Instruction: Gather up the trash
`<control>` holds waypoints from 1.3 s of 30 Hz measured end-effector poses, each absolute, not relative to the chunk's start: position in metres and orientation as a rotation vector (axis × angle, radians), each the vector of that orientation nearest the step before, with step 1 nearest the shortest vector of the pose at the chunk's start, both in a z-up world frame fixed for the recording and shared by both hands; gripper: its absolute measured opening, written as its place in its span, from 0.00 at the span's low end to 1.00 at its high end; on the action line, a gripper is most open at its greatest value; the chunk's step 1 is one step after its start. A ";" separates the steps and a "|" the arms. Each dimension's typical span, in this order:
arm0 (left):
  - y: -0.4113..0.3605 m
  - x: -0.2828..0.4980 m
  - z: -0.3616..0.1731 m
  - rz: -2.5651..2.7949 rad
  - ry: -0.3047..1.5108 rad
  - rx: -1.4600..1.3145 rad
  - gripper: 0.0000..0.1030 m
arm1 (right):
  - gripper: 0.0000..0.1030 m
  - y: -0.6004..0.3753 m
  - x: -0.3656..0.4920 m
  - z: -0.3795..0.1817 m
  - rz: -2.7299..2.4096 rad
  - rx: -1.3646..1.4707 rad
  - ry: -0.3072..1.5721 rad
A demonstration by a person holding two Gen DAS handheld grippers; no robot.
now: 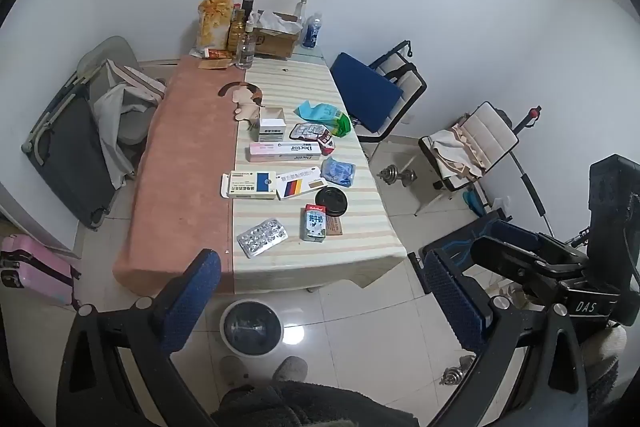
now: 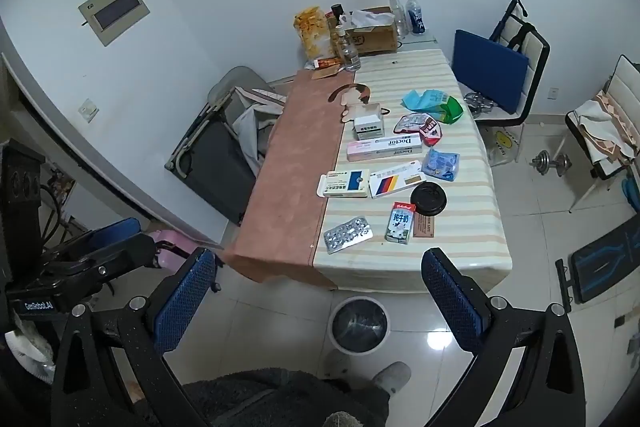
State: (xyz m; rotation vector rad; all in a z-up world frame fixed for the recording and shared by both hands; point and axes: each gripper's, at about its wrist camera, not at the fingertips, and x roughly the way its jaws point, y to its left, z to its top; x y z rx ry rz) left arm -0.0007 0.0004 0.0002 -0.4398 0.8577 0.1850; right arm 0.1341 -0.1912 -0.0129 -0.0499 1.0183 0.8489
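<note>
Litter lies on the striped half of the table [image 1: 360, 255]: a silver blister pack [image 1: 262, 237] [image 2: 347, 234], a small milk carton [image 1: 313, 223] [image 2: 400, 223], a black cup lid [image 1: 331, 201] [image 2: 429, 198], medicine boxes [image 1: 285, 151] [image 2: 384, 148] and crumpled blue and green wrappers [image 1: 324, 113] [image 2: 432, 103]. A round waste bin [image 1: 251, 327] [image 2: 359, 325] stands on the floor at the table's near end. My left gripper [image 1: 324, 303] and right gripper [image 2: 318, 297] both hover short of the table above the bin, open, with nothing between their blue-padded fingers.
Bottles, a snack bag and a cardboard box [image 1: 276, 35] crowd the table's far end. Chairs [image 1: 384, 87] stand to the right, with dumbbells [image 1: 396, 175] on the floor. A folded cot [image 1: 68, 155] and pink suitcase [image 1: 32, 267] sit left. The person's slippers [image 1: 290, 369] are by the bin.
</note>
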 end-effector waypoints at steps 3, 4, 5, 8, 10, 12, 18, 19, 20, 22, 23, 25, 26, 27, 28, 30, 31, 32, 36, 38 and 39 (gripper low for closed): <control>0.000 -0.002 0.001 0.180 0.860 -0.440 1.00 | 1.00 -0.195 0.137 -0.010 0.842 -0.050 1.018; 0.000 -0.003 0.001 0.179 0.860 -0.438 1.00 | 1.00 -0.194 0.138 -0.011 0.860 -0.042 1.034; -0.001 -0.003 0.001 0.176 0.861 -0.439 1.00 | 1.00 -0.193 0.138 -0.011 0.860 -0.043 1.033; 0.002 0.002 -0.001 0.176 0.865 -0.448 1.00 | 1.00 -0.190 0.137 -0.011 0.864 -0.047 1.032; 0.000 0.008 -0.003 0.171 0.869 -0.451 1.00 | 1.00 -0.189 0.135 -0.012 0.873 -0.036 1.038; -0.002 0.007 -0.002 0.167 0.867 -0.452 1.00 | 1.00 -0.183 0.133 -0.013 0.875 -0.041 1.034; 0.000 0.005 0.002 0.160 0.861 -0.461 1.00 | 1.00 -0.187 0.141 -0.014 0.897 -0.036 1.036; 0.000 0.005 0.002 0.159 0.861 -0.461 1.00 | 1.00 -0.188 0.141 -0.014 0.900 -0.035 1.036; 0.000 0.006 0.002 0.157 0.861 -0.462 1.00 | 1.00 -0.188 0.141 -0.014 0.901 -0.034 1.037; -0.001 0.006 0.002 0.156 0.861 -0.464 1.00 | 1.00 -0.187 0.141 -0.014 0.901 -0.035 1.039; -0.001 0.006 0.003 0.155 0.860 -0.464 1.00 | 1.00 -0.185 0.142 -0.014 0.903 -0.036 1.040; -0.001 0.008 0.002 0.158 0.863 -0.465 1.00 | 1.00 -0.184 0.143 -0.014 0.906 -0.038 1.040; -0.001 0.008 0.002 0.157 0.862 -0.465 1.00 | 1.00 -0.183 0.143 -0.014 0.907 -0.038 1.040; -0.001 0.009 0.003 0.157 0.862 -0.466 1.00 | 1.00 -0.183 0.143 -0.014 0.909 -0.037 1.040; -0.002 0.009 0.003 0.157 0.861 -0.466 1.00 | 1.00 -0.183 0.143 -0.014 0.909 -0.037 1.040; -0.003 0.010 0.004 0.157 0.860 -0.465 1.00 | 1.00 -0.183 0.143 -0.014 0.912 -0.037 1.038; -0.004 0.010 0.004 0.157 0.860 -0.465 1.00 | 1.00 -0.183 0.143 -0.013 0.916 -0.038 1.037; -0.004 0.011 0.005 0.157 0.859 -0.464 1.00 | 1.00 -0.183 0.143 -0.014 0.916 -0.038 1.036; -0.007 0.013 0.006 0.156 0.858 -0.462 1.00 | 1.00 -0.182 0.144 -0.012 0.917 -0.038 1.038; 0.000 0.011 0.003 0.156 0.861 -0.465 1.00 | 1.00 -0.182 0.143 -0.011 0.918 -0.040 1.037; 0.000 0.012 0.004 0.156 0.861 -0.466 1.00 | 1.00 -0.182 0.144 -0.011 0.917 -0.038 1.038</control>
